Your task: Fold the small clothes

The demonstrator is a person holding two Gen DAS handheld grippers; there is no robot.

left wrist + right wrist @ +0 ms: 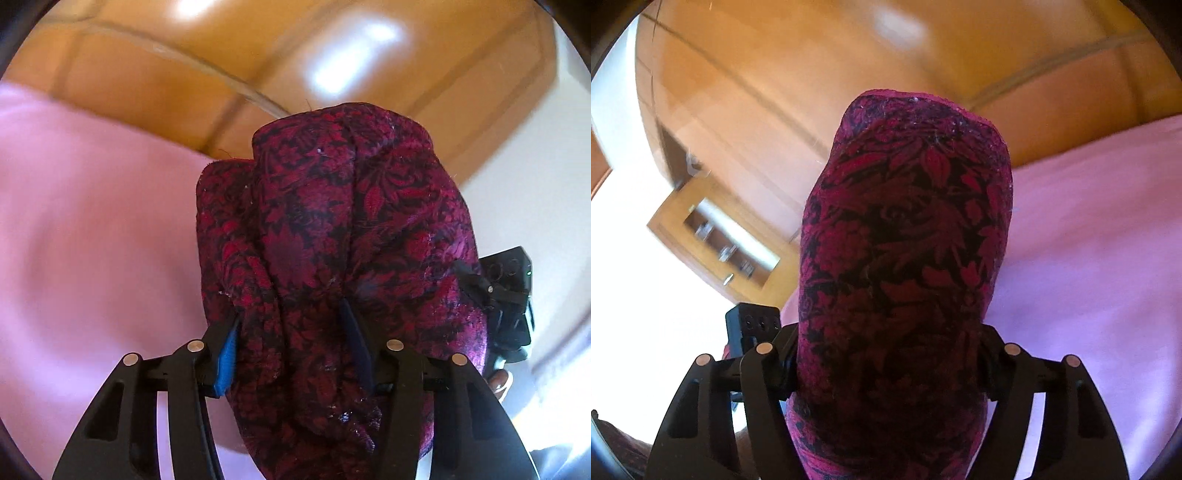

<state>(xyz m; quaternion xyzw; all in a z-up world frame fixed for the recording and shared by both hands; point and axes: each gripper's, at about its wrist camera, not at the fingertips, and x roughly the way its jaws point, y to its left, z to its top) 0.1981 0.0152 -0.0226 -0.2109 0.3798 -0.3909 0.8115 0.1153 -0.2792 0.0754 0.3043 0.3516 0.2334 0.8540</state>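
Note:
A dark red and black floral cloth (332, 229) hangs bunched over my left gripper (291, 339), which is shut on it; a blue pad (227, 354) shows at the left finger. In the right wrist view the same floral cloth (905, 240) drapes over my right gripper (886, 369), which is shut on it, its fingertips hidden by fabric. The cloth is lifted above a pink bed sheet (92, 229), which also shows in the right wrist view (1089, 258). The right gripper's body (509, 295) shows at the cloth's right edge, and the left gripper's body (753, 328) at its left.
A glossy brown wooden headboard (184, 74) rises behind the bed. A wooden shelf niche (727, 247) with small items sits in the wall at left. Bright white wall (535, 166) lies to the right.

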